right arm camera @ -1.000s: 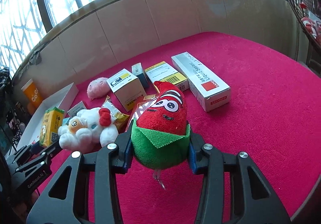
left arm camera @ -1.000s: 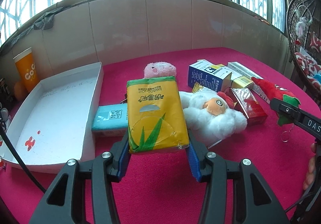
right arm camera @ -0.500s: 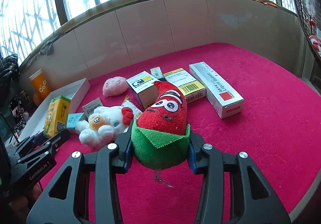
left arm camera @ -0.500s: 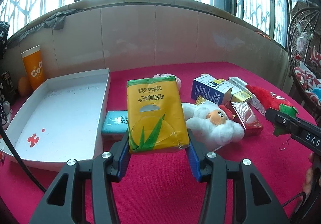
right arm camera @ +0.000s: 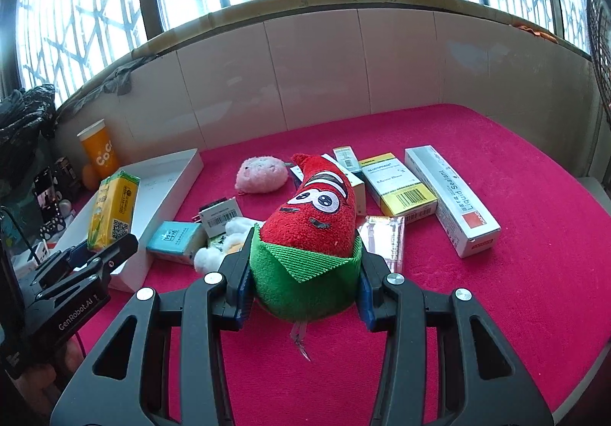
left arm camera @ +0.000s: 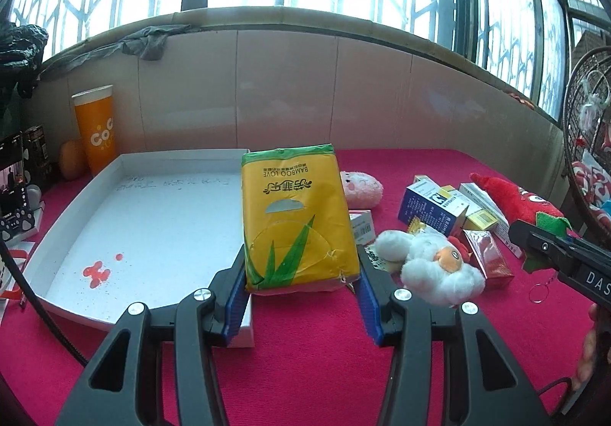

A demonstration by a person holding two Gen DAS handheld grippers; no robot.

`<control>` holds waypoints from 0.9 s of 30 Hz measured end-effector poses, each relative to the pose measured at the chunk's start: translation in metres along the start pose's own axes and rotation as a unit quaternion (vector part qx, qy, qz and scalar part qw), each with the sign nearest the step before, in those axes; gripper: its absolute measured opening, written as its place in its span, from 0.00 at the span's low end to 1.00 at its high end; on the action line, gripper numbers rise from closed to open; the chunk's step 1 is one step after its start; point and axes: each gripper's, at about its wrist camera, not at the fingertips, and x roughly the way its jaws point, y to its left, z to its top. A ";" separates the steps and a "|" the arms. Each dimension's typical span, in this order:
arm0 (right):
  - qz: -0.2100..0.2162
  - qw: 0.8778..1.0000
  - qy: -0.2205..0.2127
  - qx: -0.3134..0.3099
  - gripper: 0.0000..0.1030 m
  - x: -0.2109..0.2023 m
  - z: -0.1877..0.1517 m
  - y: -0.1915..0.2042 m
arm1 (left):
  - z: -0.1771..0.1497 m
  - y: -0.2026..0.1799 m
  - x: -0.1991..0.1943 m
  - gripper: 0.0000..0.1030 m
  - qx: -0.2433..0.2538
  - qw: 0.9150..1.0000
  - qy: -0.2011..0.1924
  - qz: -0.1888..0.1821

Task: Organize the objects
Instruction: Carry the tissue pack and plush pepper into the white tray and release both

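Both loads have come up off the red plush bench point(right arm camera: 534, 254) and swung toward the box since a sec ago.

Left: the shallow white cardboard box point(left arm camera: 126, 231) was off to the side of the left view; now it fills the left half, w/ its near right corner under the left hand-held gripper point(left arm camera: 301, 288). That gripper is part-closed, blue pads pressed on both sides of the yellow plastic tissue pack w/ green bamboo print point(left arm camera: 294, 220); grip unchanged. The pack is held tilted up, in the air, over the box's right wall – looks ready to set down inside. Wrapper is crinkled, w/ an oval dispensing slot on its face.

Right: the right hand-held gripper point(right arm camera: 303, 284) is likewise part-closed, clamped on the green ribbed base of the red plush chilli toy w/ cartoon eyes point(right arm camera: 317, 212). The toy is lifted clear of the pile and points forward, w/ a metal key ring dangling below. It sits well short of the box, so prob. second in line. Soft body, squashed at the pads.
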 end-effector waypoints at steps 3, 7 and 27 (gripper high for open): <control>0.006 1.000 0.000 -0.010 0.41 0.002 0.004 0.011 | 0.003 0.013 -0.001 0.48 -0.015 1.000 0.001 0.010; 0.012 1.000 0.000 -0.025 0.41 0.003 0.008 0.024 | 0.006 0.030 -0.003 0.48 -0.036 0.999 0.001 0.019; 0.054 0.991 -0.035 -0.115 0.41 0.002 0.047 0.110 | 0.028 0.127 -0.029 0.49 -0.103 0.988 -0.030 0.107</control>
